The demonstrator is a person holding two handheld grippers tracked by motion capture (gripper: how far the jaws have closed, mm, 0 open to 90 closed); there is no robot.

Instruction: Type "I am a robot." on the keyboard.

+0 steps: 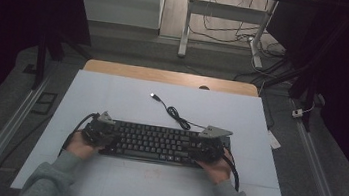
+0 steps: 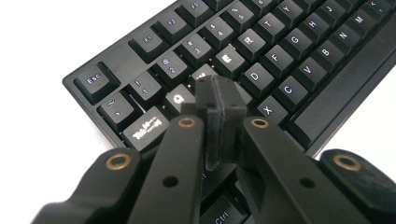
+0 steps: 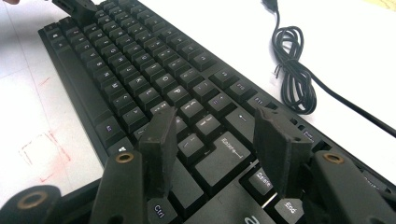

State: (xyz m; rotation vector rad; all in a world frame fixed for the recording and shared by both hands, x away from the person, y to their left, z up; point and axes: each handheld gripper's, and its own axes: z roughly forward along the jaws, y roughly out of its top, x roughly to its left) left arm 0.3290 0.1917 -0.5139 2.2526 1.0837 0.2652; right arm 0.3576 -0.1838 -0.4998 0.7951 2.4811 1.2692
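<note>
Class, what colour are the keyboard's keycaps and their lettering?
The keyboard has black keycaps with white lettering, clearest in the left gripper view.

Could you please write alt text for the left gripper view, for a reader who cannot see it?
The left gripper, its two black jaws shut together with nothing between them, points its tip down at the left end of a black keyboard, around the Q, W and A keys. The keyboard lies on a white table.

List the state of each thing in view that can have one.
Keyboard: flat on the table, unplugged.
Cable: partly coiled behind the keyboard, plug lying free.
Left gripper: shut, tips over the keys near Q and A.
Right gripper: open, above the Enter key.
</note>
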